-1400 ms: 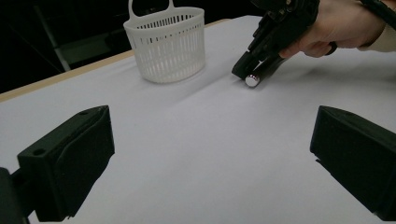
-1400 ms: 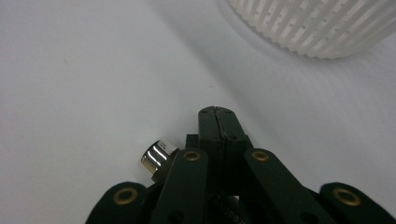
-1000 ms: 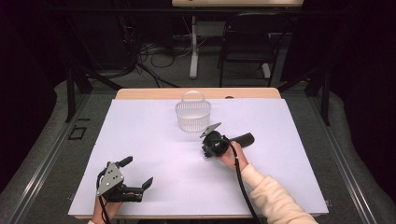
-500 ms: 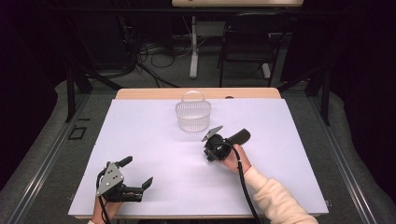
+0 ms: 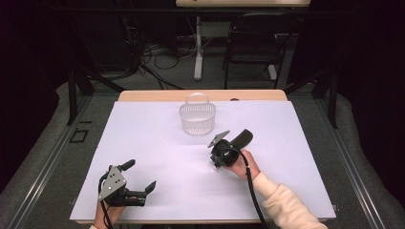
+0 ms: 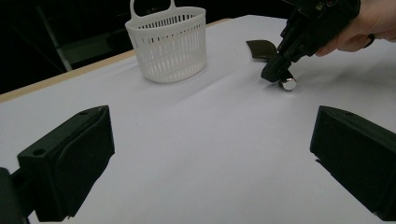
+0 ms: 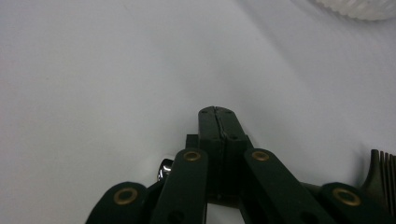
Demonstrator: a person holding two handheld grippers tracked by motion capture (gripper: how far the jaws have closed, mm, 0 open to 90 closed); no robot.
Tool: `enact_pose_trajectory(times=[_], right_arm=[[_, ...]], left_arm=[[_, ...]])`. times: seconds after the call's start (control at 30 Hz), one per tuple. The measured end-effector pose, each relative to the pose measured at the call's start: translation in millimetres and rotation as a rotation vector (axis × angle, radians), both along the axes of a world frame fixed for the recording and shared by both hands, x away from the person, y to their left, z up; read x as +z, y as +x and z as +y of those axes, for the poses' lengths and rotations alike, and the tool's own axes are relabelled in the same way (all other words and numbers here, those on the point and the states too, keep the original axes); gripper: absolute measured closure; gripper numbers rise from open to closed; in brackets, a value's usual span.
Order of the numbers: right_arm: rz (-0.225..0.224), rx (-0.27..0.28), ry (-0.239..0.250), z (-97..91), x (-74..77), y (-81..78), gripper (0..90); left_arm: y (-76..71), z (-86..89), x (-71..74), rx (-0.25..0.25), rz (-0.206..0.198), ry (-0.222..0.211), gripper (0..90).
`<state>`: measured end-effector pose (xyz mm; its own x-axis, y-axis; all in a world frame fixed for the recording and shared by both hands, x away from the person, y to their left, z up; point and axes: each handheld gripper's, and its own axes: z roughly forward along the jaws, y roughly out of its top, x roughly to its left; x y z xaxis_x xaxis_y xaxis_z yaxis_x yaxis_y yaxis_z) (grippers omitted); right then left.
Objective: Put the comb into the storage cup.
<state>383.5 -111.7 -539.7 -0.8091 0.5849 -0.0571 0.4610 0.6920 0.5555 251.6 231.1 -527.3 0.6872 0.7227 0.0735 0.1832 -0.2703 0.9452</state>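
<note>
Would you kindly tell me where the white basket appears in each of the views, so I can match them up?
High view: the white basket stands at the table's far middle, beyond the right gripper.
Left gripper view: it sits at the upper left, left of the right gripper.
Right gripper view: its base edge peeks in at the top right corner.
Shared landmark: the dark comb lying by the right gripper.

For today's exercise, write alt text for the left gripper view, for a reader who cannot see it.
A hand-held right gripper points down at a small shiny metal piece on a white table, beside a dark comb. A white basket stands behind; the left gripper frames the foreground, open.
</note>
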Motion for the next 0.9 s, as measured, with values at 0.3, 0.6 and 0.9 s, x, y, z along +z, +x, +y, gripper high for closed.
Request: enact_pose_trajectory(times=[0.3,0.6,0.9], right_arm=[[0.013,0.018,-0.017,-2.1,1.2,-7.2,90.0],[0.026,0.035,-0.032,-5.6,2.3,-15.2,90.0],[0.036,0.038,-0.046,-11.6,3.0,-21.9,90.0]], left_arm=[[-0.1,0.0,0.0,0.0,0.0,0.0,0.0],[-0.1,-0.3,0.1,0.0,-0.001,0.0,0.0],[-0.1,-0.1,0.1,0.001,0.0,0.0,0.0]])
